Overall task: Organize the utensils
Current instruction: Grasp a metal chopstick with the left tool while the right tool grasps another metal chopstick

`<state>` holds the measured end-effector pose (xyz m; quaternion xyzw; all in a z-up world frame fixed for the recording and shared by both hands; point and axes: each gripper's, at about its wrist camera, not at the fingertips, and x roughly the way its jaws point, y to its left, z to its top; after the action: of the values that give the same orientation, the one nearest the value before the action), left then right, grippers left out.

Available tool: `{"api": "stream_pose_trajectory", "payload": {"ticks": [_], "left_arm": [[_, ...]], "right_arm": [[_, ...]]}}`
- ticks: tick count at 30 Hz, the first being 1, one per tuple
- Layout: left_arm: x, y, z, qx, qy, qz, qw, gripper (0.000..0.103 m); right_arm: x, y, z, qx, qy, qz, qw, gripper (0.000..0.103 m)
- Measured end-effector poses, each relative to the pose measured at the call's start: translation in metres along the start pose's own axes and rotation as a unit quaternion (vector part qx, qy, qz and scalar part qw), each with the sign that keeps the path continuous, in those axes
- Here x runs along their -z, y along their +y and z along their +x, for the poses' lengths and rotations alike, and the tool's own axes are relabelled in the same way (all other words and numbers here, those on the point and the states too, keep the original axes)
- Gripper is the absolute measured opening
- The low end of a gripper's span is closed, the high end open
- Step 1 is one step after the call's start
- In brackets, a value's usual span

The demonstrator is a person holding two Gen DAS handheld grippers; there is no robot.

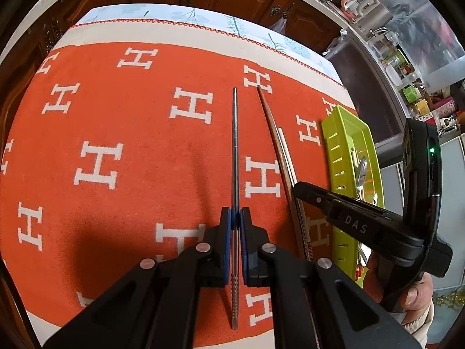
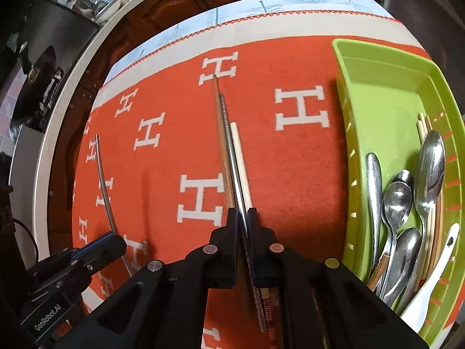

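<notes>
One green tray (image 2: pixel 380 87) at 3 o'clock holds spoons (image 2: pixel 430 163), chopsticks (image 2: pixel 423 125) and a white ladle (image 2: pixel 430 288); its far half is bare. Left gripper (image 1: pixel 237 218) clamps a steel chopstick (image 1: pixel 235 133). Right gripper (image 2: pixel 242 216) pinches another steel chopstick (image 2: pixel 229 145); wooden chopsticks (image 2: pixel 241 160) lie beside it on the orange cloth (image 2: pixel 290 174), open toward 9 o'clock.

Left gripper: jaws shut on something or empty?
Shut on a metal chopstick. The left gripper has its blue pads pressed against the shaft, the ridged end sticking out behind them.
</notes>
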<state>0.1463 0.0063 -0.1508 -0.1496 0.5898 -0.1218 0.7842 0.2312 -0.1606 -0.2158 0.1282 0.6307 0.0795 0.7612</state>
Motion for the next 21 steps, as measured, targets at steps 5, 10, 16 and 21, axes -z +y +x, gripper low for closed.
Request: {"api": "stream_pose_trajectory", "payload": {"ticks": [5,10,16,21], "left_arm": [[0.000,0.001,-0.001,0.004,-0.001,-0.001,1.0000,0.003],[0.000,0.002,-0.003,0.006,-0.001,-0.002,1.0000,0.003],[0.002,0.000,-0.002,0.011,0.002,0.001,0.9999,0.003],[0.004,-0.007,-0.004,0.014,0.003,0.011,0.9998,0.003]], "right_arm": [[0.003,0.008,-0.001,0.010,0.000,-0.023,1.000,0.007],[0.008,0.004,0.001,0.004,0.006,-0.018,1.000,0.009],[0.012,-0.003,0.002,0.001,0.008,-0.019,1.000,0.009],[0.015,-0.004,0.001,-0.019,0.004,-0.010,1.000,0.006]]}}
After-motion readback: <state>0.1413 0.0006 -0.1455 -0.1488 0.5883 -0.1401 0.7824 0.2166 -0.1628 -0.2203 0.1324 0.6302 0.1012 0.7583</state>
